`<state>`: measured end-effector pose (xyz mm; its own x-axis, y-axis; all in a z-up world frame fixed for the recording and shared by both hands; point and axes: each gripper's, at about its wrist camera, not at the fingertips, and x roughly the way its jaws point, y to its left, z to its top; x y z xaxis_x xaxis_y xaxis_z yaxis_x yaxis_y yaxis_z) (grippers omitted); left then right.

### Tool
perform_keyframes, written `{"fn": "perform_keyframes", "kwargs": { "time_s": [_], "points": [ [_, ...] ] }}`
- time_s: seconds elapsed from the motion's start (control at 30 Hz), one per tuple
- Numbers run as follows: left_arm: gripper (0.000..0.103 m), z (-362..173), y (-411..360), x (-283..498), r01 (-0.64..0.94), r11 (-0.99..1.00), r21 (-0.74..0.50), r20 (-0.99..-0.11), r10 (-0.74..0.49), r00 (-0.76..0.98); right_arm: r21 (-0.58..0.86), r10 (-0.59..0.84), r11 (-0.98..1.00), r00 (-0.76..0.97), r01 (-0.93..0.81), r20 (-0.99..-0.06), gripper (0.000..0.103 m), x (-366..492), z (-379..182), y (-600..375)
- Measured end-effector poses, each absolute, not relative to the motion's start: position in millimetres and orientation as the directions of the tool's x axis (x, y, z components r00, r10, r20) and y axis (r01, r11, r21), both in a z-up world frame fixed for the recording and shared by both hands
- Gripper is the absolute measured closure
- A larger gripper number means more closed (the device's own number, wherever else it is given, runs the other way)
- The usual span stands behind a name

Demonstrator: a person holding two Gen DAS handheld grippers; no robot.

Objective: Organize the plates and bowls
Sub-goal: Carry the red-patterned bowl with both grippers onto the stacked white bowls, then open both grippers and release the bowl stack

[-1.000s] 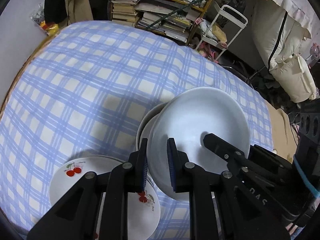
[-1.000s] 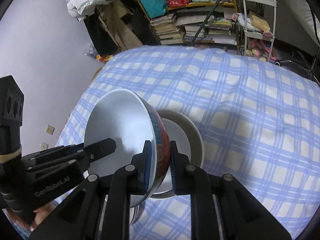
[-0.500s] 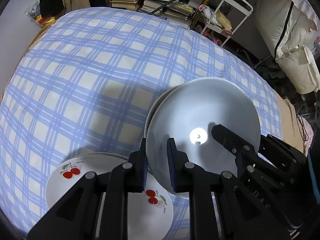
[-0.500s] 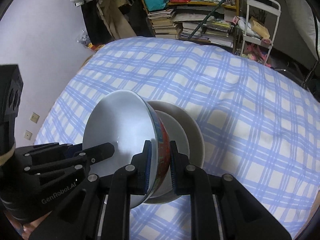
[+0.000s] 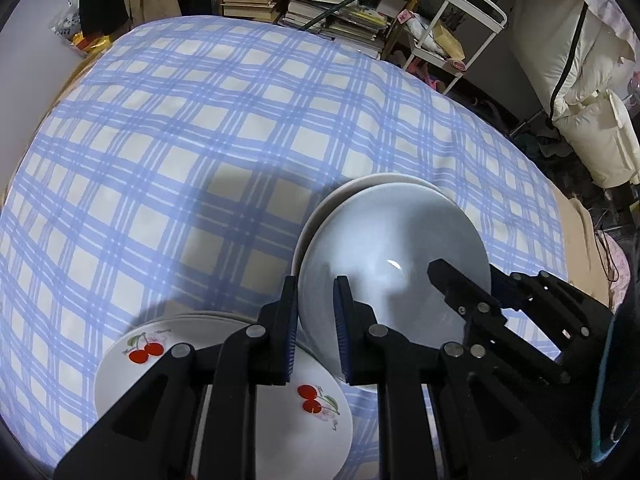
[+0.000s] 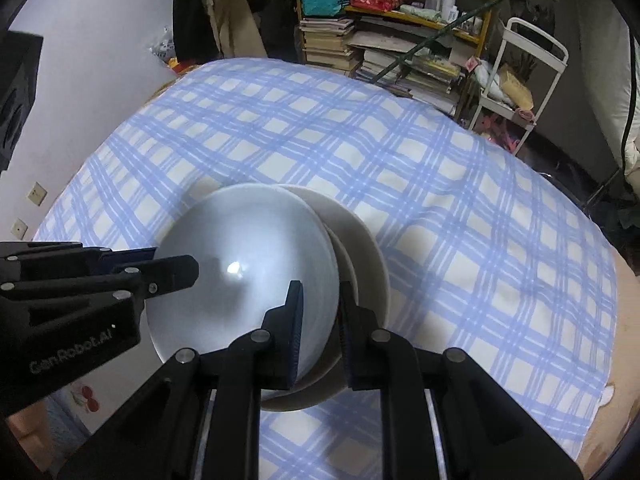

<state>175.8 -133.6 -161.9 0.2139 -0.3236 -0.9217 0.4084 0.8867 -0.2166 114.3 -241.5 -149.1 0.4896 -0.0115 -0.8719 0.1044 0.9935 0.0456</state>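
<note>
We're gripping the white bowl (image 5: 394, 256) from both sides: the left gripper (image 5: 316, 336) is clamping its near-left rim, one pad inside and one outside, and the right gripper (image 6: 320, 328) is pinching the opposite rim the same way, jaws nearly together with only the bowl wall between them. In the left wrist view the right gripper is showing as a black finger reaching over the bowl's right edge; in the right wrist view the left gripper is coming in from the left edge. The bowl is sitting in, or just over, the cream bowl (image 6: 366, 240) beneath it, offset so the cream rim is peeking out on the far side; we can't tell whether they're touching. Both are resting near the front of the table under the blue checked cloth (image 5: 208, 128). The stack of cherry plates (image 5: 280, 400) is lying just left of the bowls, right under the left gripper's fingers, so that side is tight. Beyond the bowls the cloth is running open toward the far edge. Past that edge we're seeing stacked books (image 6: 328, 44) and a white trolley (image 6: 532, 76), well apart from the bowls.
</note>
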Motion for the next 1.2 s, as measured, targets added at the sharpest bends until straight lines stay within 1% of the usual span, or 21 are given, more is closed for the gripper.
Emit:
{"fn": "perform_keyframes", "kwargs": {
  "time_s": [0.1, 0.2, 0.27, 0.33, 0.43, 0.47, 0.5, 0.53, 0.6, 0.63, 0.67, 0.7, 0.73, 0.8, 0.87, 0.9, 0.97, 1.0, 1.2],
  "points": [
    [0.086, -161.4, -130.6, 177.9, 0.393, 0.889, -0.234, -0.920, -0.333, 0.207, 0.034, -0.020, 0.994, 0.500, 0.100, -0.866, 0.085, 111.5, -146.5, -240.2],
    [0.086, -159.1, -127.6, 178.4, 0.385, 0.895, -0.223, -0.920, -0.324, 0.221, 0.012, -0.038, 0.995, 0.507, 0.096, -0.861, 0.085, 108.7, -143.8, -238.6],
    [0.086, -157.4, -125.6, 178.2, 0.378, 0.900, -0.219, -0.920, -0.319, 0.226, -0.029, -0.078, 0.994, 0.524, 0.101, -0.848, 0.084, 105.6, -138.5, -236.6],
    [0.086, -155.2, -123.6, 177.1, 0.382, 0.899, -0.215, -0.918, -0.319, 0.235, -0.054, -0.098, 0.994, 0.553, 0.096, -0.827, 0.081, 101.5, -130.3, -236.7],
    [0.086, -149.0, -120.5, 177.2, 0.381, 0.905, -0.189, -0.915, -0.303, 0.266, 0.004, -0.055, 0.995, 0.566, 0.102, -0.823, 0.076, 97.0, -123.3, -244.2],
    [0.085, -145.8, -119.6, 177.1, 0.381, 0.909, -0.169, -0.914, -0.289, 0.284, 0.015, -0.051, 0.994, 0.568, 0.109, -0.821, 0.071, 95.1, -121.3, -247.3],
    [0.084, -144.4, -118.9, 177.1, 0.382, 0.911, -0.156, -0.914, -0.279, 0.294, 0.018, -0.053, 0.993, 0.572, 0.118, -0.819, 0.062, 93.5, -119.5, -250.1],
    [0.083, -142.1, -118.6, 177.3, 0.382, 0.914, -0.139, -0.913, -0.267, 0.307, 0.020, -0.058, 0.992, 0.577, 0.127, -0.814, 0.058, 91.4, -116.7, -253.4],
    [0.081, -138.4, -117.0, 179.3, 0.381, 0.915, -0.132, -0.912, -0.263, 0.315, 0.026, -0.057, 0.991, 0.593, 0.132, -0.803, 0.045, 88.1, -112.5, -258.6],
    [0.080, -137.0, -116.8, 180.3, 0.383, 0.915, -0.125, -0.913, -0.257, 0.317, 0.029, -0.059, 0.990, 0.598, 0.136, -0.800, 0.041, 87.3, -111.1, -261.5],
    [0.076, -135.2, -116.9, 180.8, 0.389, 0.916, -0.104, -0.914, -0.242, 0.327, 0.030, -0.064, 0.989, 0.598, 0.145, -0.799, 0.032, 86.8, -109.9, -264.5],
    [0.070, -134.4, -116.6, 181.0, 0.392, 0.915, -0.094, -0.912, -0.237, 0.334, 0.027, -0.074, 0.987, 0.594, 0.159, -0.801, 0.026, 86.3, -109.3, -267.8],
    [0.067, -133.8, -115.8, 181.2, 0.395, 0.915, -0.085, -0.910, -0.232, 0.343, 0.025, -0.081, 0.985, 0.592, 0.169, -0.802, 0.023, 86.0, -109.0, -270.0],
    [0.055, -135.5, -113.3, 182.4, 0.395, 0.916, -0.069, -0.910, -0.219, 0.351, 0.027, -0.087, 0.983, 0.582, 0.184, -0.808, 0.008, 85.1, -109.8, -275.0],
    [0.051, -138.9, -111.3, 184.7, 0.399, 0.915, -0.060, -0.915, -0.210, 0.343, 0.033, -0.082, 0.982, 0.570, 0.188, -0.818, 0.002, 85.3, -111.5, -279.0],
    [0.043, -140.6, -110.7, 186.1, 0.396, 0.916, -0.058, -0.919, -0.204, 0.337, 0.035, -0.081, 0.981, 0.569, 0.190, -0.818, 0.001, 85.3, -111.8, -280.2],
    [0.032, -143.0, -106.6, 192.0, 0.375, 0.923, -0.083, -0.920, -0.216, 0.327, 0.031, -0.087, 0.980, 0.563, 0.198, -0.822, 0.001, 86.4, -113.2, -282.5],
    [0.030, -143.3, -104.9, 193.5, 0.366, 0.926, -0.090, -0.919, -0.219, 0.329, 0.030, -0.090, 0.979, 0.559, 0.202, -0.824, 0.001, 87.1, -114.0, -283.5],
    [0.029, -149.6, -101.5, 201.6, 0.366, 0.928, -0.076, -0.932, -0.197, 0.305, 0.034, -0.095, 0.973, 0.528, 0.229, -0.844, 0.000, 89.1, -123.7, -292.0]
  ]
}}
